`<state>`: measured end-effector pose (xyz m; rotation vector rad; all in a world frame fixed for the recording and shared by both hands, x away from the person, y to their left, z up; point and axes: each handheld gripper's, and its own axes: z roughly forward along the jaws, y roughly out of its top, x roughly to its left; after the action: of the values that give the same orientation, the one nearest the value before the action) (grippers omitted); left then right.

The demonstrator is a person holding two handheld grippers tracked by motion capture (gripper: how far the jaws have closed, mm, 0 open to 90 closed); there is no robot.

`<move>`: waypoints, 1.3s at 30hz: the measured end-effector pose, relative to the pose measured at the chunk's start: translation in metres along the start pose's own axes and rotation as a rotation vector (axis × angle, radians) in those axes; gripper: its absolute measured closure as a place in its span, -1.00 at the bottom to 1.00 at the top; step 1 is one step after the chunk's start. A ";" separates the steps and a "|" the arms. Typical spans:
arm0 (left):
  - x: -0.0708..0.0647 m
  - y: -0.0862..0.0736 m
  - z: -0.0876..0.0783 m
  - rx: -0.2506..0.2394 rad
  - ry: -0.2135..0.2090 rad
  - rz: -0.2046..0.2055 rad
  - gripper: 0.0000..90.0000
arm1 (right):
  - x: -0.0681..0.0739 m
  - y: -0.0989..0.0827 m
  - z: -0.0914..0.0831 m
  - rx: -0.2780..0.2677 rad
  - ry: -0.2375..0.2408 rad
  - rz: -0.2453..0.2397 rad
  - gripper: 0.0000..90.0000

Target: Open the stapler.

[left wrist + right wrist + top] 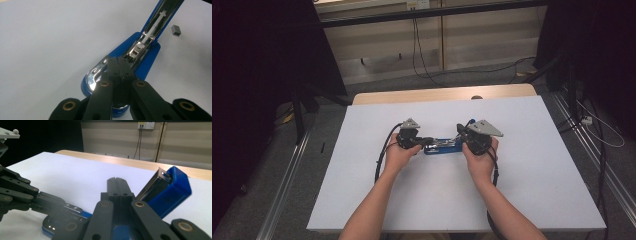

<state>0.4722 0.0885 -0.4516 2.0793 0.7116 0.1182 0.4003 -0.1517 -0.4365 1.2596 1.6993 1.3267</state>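
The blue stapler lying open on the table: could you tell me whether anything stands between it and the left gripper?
Nothing visible does. The left gripper, shut, already rests on the metal rear end of the blue stapler; a small grey staple block lies apart, off to the side.

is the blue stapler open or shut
Open: the blue stapler has its top arm swung up off the base, baring the metal staple channel; the right gripper view shows the blue top tilted upward.

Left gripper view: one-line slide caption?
Shut left hand-held gripper pressing on an opened blue stapler, small grey staple block beside it.
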 end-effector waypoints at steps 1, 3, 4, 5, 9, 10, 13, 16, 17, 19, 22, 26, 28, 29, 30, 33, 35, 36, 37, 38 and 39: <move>0.000 0.000 0.000 -0.003 0.001 0.000 1.00 | -0.002 -0.001 0.000 0.001 -0.005 0.000 1.00; 0.000 0.000 0.000 -0.003 0.001 -0.001 1.00 | -0.006 -0.002 -0.001 0.009 -0.011 0.003 1.00; -0.001 0.000 0.000 -0.001 0.002 0.000 1.00 | -0.009 -0.003 -0.001 0.016 -0.016 0.007 1.00; -0.001 0.000 0.000 -0.001 0.001 0.001 1.00 | -0.013 -0.005 -0.001 0.019 -0.014 0.018 1.00; -0.001 0.000 0.000 0.000 0.004 0.004 1.00 | -0.021 -0.008 -0.004 0.030 -0.027 0.011 1.00; -0.001 0.000 0.000 -0.003 0.006 0.004 1.00 | -0.023 -0.009 -0.005 0.037 -0.032 0.005 1.00; -0.001 0.000 0.000 -0.003 0.002 0.002 1.00 | -0.028 -0.014 -0.005 0.055 -0.037 0.009 1.00; -0.001 0.000 0.000 0.001 0.004 0.006 1.00 | -0.032 -0.019 -0.005 0.078 -0.042 0.016 1.00; -0.001 0.000 0.000 -0.003 0.005 -0.005 1.00 | -0.033 -0.021 -0.005 0.086 -0.039 0.017 1.00; -0.001 0.001 0.000 0.010 0.007 0.005 1.00 | -0.033 -0.023 -0.004 0.101 -0.031 0.009 1.00; -0.001 0.002 -0.001 0.005 0.001 0.000 1.00 | -0.034 -0.025 -0.003 0.118 -0.025 0.013 1.00; -0.002 0.004 -0.002 -0.005 0.010 0.010 1.00 | -0.035 -0.023 -0.002 0.133 -0.018 -0.002 1.00; -0.003 0.005 -0.004 -0.023 0.006 -0.005 1.00 | -0.036 -0.023 -0.002 0.133 -0.017 -0.004 1.00; -0.003 0.005 -0.005 -0.019 0.010 -0.001 0.99 | -0.036 -0.022 -0.003 0.131 -0.014 -0.002 1.00; -0.004 0.005 -0.005 -0.017 0.015 0.001 0.98 | -0.036 -0.022 -0.003 0.129 -0.015 -0.002 1.00; -0.005 0.006 -0.007 -0.031 0.007 -0.020 0.81 | -0.038 -0.018 -0.008 0.120 -0.001 -0.009 1.00; -0.006 0.008 -0.011 -0.051 0.009 -0.047 0.65 | -0.041 -0.015 -0.013 0.115 0.002 -0.027 1.00; -0.006 0.009 -0.014 -0.065 0.015 -0.051 0.55 | -0.042 -0.014 -0.015 0.113 0.010 -0.025 1.00; -0.006 0.010 -0.017 -0.084 0.020 -0.051 0.52 | -0.044 -0.013 -0.018 0.114 0.023 -0.025 1.00; -0.007 0.012 -0.020 -0.102 0.022 -0.052 0.47 | -0.046 -0.013 -0.021 0.118 0.026 -0.028 0.92; -0.007 0.013 -0.024 -0.120 0.026 -0.059 0.36 | -0.048 -0.012 -0.024 0.123 0.027 -0.028 0.83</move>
<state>0.4638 0.0965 -0.4256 1.9443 0.7623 0.1519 0.3915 -0.2056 -0.4448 1.2867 1.8352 1.2448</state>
